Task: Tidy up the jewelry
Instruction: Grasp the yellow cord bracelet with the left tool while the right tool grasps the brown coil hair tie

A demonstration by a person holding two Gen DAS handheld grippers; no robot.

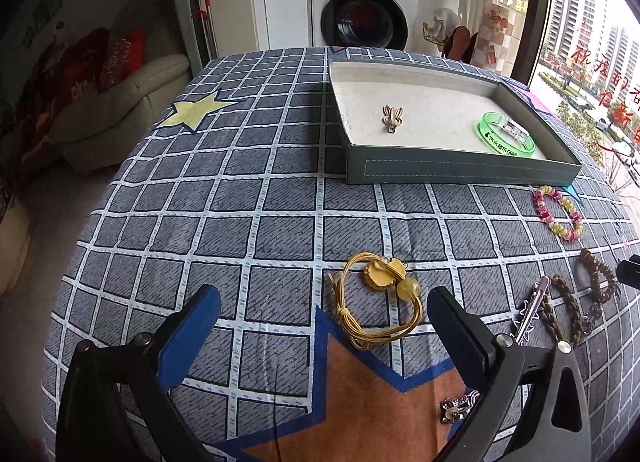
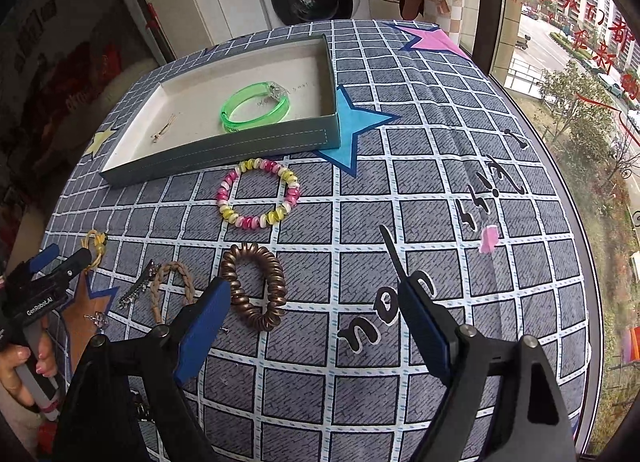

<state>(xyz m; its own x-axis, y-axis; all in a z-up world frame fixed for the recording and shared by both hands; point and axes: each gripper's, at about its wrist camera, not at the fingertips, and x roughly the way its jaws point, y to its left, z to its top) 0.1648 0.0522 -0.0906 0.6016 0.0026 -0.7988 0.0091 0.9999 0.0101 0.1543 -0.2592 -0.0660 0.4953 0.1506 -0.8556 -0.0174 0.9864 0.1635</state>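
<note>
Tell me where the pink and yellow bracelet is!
The pink and yellow bracelet lies on the checked cloth, just in front of the grey tray and behind the brown coil hair tie.

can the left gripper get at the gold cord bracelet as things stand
Probably yes. The left gripper is open, and the gold cord bracelet lies flat on the tablecloth just ahead, between its fingers, with nothing lying over it.

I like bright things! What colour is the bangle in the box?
The bangle is bright see-through green, clearest from the right wrist camera.
</note>
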